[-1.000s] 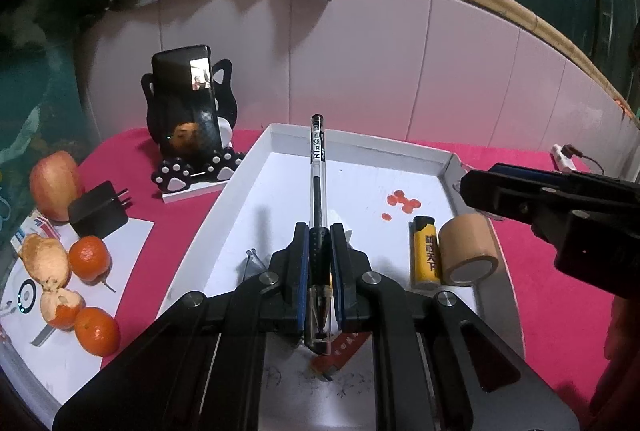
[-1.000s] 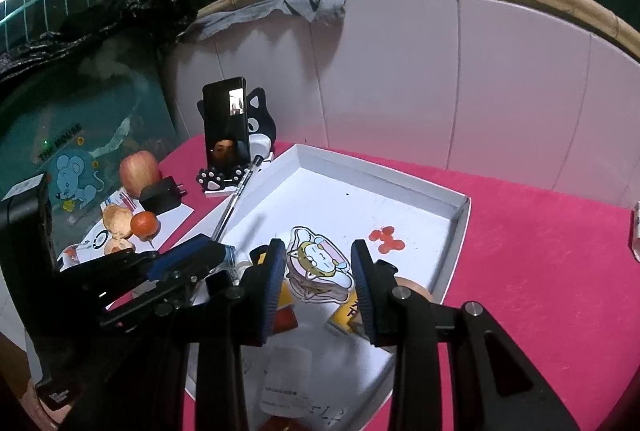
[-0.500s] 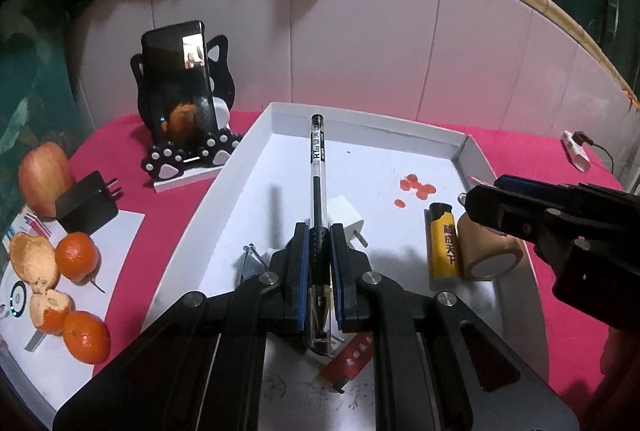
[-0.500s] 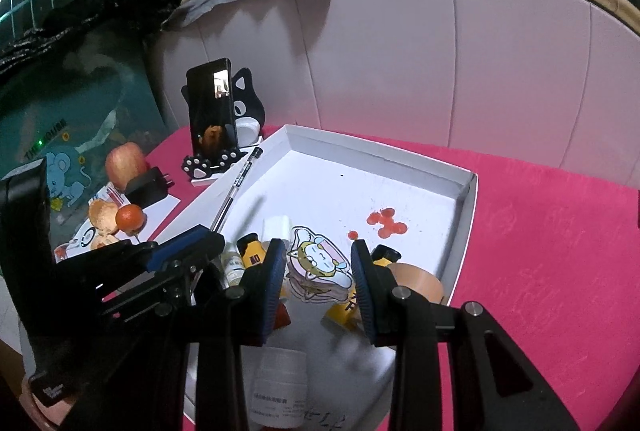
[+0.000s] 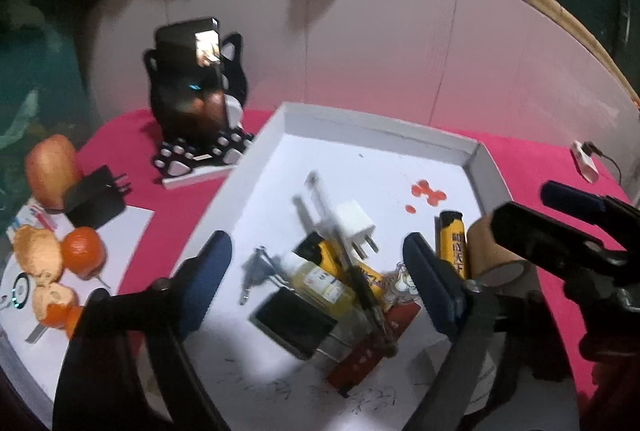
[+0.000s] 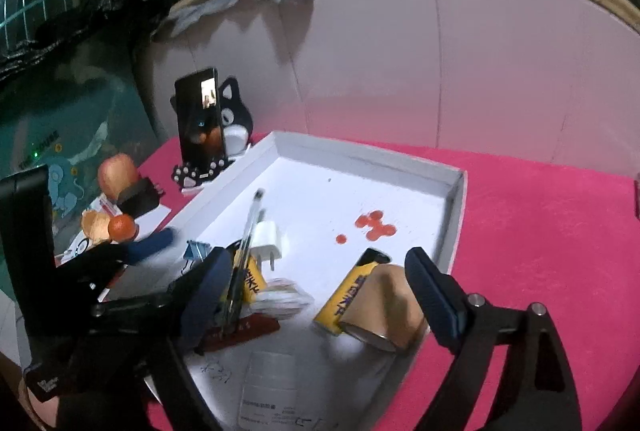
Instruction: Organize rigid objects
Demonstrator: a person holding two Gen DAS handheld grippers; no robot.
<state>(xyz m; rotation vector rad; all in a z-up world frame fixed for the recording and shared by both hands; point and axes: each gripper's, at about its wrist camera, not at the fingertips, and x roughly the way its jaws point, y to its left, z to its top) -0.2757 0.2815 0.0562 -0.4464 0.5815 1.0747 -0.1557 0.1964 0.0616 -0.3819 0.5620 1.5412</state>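
Note:
A white tray [image 5: 384, 123] [image 6: 454, 215] on the pink cloth holds a pile of small things. A black pen [image 5: 340, 243] [image 6: 246, 235] lies blurred across a white plug [image 5: 356, 223] [image 6: 268, 237], a small bottle [image 5: 320, 279] and a cartoon sticker [image 6: 280, 295]. A yellow lighter [image 5: 452, 243] [image 6: 352, 291] lies against a brown tape roll [image 5: 496, 255] [image 6: 384, 307]. My left gripper [image 5: 316, 279] is open and empty above the pile. My right gripper [image 6: 320, 291] is open and empty over the tray's near end.
A phone on a black cat stand [image 5: 192, 103] [image 6: 204, 123] stands left of the tray. An apple [image 5: 50, 167], a black charger [image 5: 96, 195] and tangerines [image 5: 82, 251] lie at far left. A white panel wall [image 5: 400, 51] closes the back.
My left gripper has opened and let go of the pen, which has dropped onto the pile in the tray. My right gripper has opened and let go of the cartoon sticker.

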